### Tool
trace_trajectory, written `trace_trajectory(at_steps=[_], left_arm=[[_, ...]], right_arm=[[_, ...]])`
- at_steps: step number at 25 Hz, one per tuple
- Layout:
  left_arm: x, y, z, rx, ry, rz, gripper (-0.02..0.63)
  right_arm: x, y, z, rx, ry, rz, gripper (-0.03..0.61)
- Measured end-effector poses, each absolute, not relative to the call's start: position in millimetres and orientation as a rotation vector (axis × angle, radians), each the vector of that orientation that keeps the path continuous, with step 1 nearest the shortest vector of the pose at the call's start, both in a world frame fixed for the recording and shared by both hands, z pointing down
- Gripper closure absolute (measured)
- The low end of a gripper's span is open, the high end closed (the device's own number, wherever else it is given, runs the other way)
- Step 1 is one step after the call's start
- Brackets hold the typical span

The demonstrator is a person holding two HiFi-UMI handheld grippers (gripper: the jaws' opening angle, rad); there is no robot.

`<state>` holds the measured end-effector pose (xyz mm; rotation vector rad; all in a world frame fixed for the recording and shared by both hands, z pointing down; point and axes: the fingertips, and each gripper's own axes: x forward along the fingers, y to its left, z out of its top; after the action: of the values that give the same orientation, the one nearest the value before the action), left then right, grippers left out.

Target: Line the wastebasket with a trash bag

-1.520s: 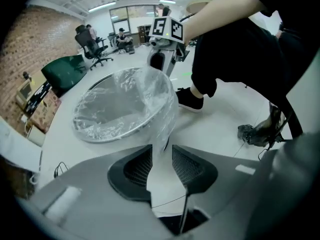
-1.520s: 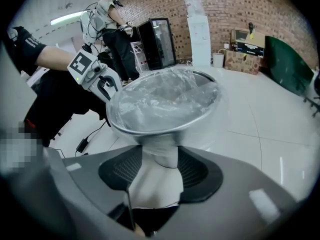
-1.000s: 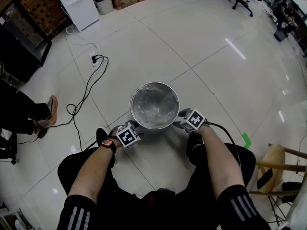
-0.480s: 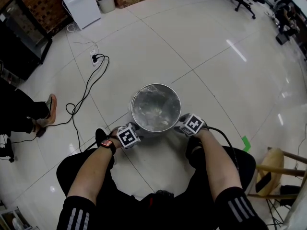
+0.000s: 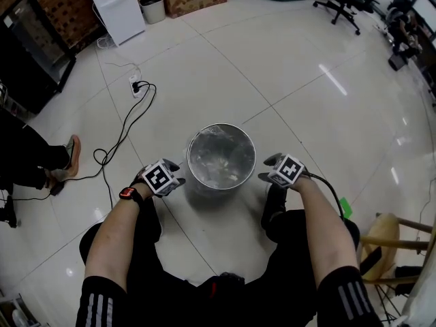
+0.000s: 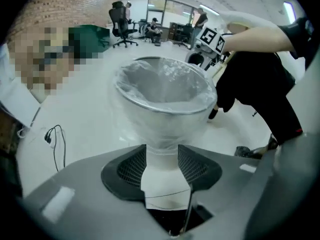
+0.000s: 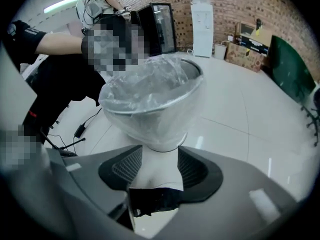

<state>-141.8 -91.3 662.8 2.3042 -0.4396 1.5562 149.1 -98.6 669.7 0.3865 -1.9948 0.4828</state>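
Hands (image 5: 147, 182) (image 5: 291, 174) flanking wastebasket (image 5: 221, 157), angled steeply down

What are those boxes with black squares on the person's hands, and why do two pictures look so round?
Those cubes are part of grabbing tools: the left tongs and the right tongs, one in each hand. One picture comes from a camera on the person's head, looking down. The round ones come from cameras riding on the tongs. On the floor stands a wastebasket lined with a clear trash bag. Both tongs are open, holding nothing, one on each side of it.
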Motion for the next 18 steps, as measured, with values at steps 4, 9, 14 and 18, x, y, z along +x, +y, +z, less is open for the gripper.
trace_trajectory(at_steps=[4,9,14,18], left_arm=[[-129.5,-139.0,629.9,2.382,-0.565,1.389,0.422],[-135.5,-190.9,628.0,2.327,-0.782,1.322,0.422],[-124.6,-203.9,646.2,2.3,-0.798,1.325,0.435],[-124.0,-214.3,652.3,2.297,-0.821,1.305,0.436]], right_arm=[[144.5,-131.4,636.8,0.433,-2.042,0.406,0.347],[145.8,-156.5,636.3,0.543,-2.039,0.376,0.347],[146.8,-162.2,655.1,0.572,-2.024,0.402,0.353],[142.9,-165.5,664.4,0.58,-2.037,0.423,0.353]])
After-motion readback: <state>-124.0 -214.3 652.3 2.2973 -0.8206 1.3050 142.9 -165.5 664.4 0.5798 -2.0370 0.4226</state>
